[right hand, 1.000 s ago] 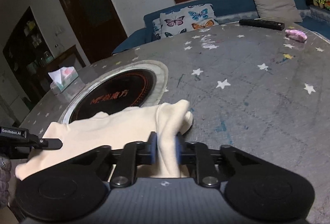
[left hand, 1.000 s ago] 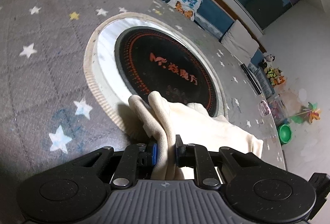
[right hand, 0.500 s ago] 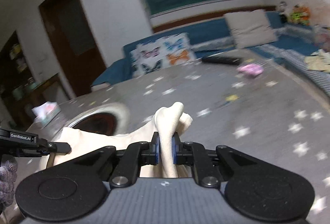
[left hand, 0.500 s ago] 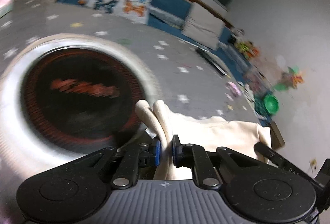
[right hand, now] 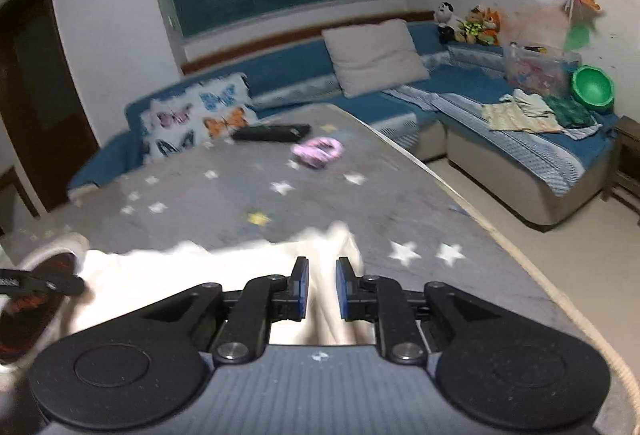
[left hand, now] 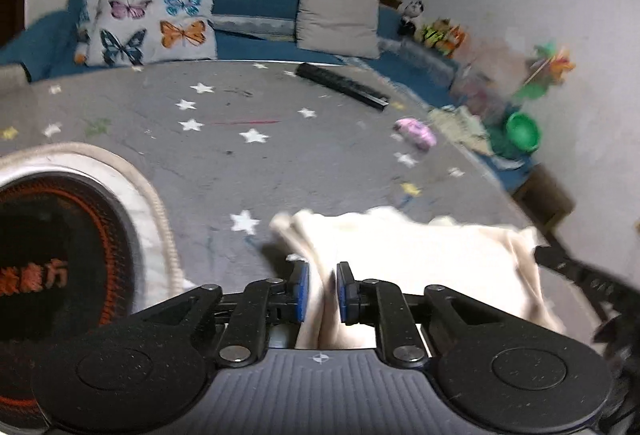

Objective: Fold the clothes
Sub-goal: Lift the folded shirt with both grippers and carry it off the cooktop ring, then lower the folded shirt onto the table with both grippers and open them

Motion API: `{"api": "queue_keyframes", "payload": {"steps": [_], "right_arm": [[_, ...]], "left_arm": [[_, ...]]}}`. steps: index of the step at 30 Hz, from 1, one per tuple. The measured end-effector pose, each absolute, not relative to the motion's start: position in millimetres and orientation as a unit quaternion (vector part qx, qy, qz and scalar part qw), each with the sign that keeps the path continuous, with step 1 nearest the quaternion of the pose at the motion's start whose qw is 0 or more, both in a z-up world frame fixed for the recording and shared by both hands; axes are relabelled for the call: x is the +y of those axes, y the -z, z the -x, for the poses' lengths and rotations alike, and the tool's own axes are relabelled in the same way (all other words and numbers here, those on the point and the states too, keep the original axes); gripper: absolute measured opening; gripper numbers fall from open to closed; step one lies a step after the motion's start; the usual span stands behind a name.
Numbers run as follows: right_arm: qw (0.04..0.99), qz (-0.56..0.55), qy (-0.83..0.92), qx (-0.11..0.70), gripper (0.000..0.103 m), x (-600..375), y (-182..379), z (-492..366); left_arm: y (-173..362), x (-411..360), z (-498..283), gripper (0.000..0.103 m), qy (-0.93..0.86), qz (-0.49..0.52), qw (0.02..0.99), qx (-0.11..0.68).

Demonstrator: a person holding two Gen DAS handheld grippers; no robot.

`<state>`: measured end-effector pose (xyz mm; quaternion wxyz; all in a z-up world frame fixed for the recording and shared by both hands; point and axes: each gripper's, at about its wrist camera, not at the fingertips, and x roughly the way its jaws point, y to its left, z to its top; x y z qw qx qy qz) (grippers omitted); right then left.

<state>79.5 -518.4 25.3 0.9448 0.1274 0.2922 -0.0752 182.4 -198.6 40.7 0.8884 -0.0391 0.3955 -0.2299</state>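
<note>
Each pinching a bunched corner of the cream garment (left hand: 404, 255) between blue pads, the left gripper (left hand: 319, 285) and right gripper (right hand: 318, 285) hold it stretched taut beside the round black hotplate (left hand: 52, 267), apparently to fold it evenly.

Cream garment (left hand: 404, 255) on grey table cover (left hand: 224, 155) with white and yellow stars. Black grippers, blue pads (left hand: 303, 291). Black-and-orange round burner (left hand: 48, 267) at left. Far: blue sofa (right hand: 472, 91), white butterfly-print pillow (left hand: 152, 23), beige cushion (right hand: 372, 55). Pink item (right hand: 318, 151), green bowl (right hand: 592, 89) at right.
</note>
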Motion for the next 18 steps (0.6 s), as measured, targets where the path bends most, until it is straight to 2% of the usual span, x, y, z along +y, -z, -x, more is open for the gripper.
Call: {"api": "queue_keyframes", "payload": {"steps": [2,15,18], "right_arm": [[0.947,-0.118,0.077,0.288,0.015,-519.4,-24.6,-77.8],[0.948,-0.077,0.002,0.309,0.022,-481.0,-17.5,-128.0],[0.948,-0.068,-0.003,0.311,0.027,-474.5,-15.5,-138.4]], "left_arm": [[-42.1,-193.6,-182.2,0.043,0.221,0.032,0.895,0.386],[-37.5,-240.5,-198.7,0.041,0.262,-0.026,0.894,0.363],[-33.5,-252.9,-205.2,0.041,0.274,-0.034,0.891,0.361]]}}
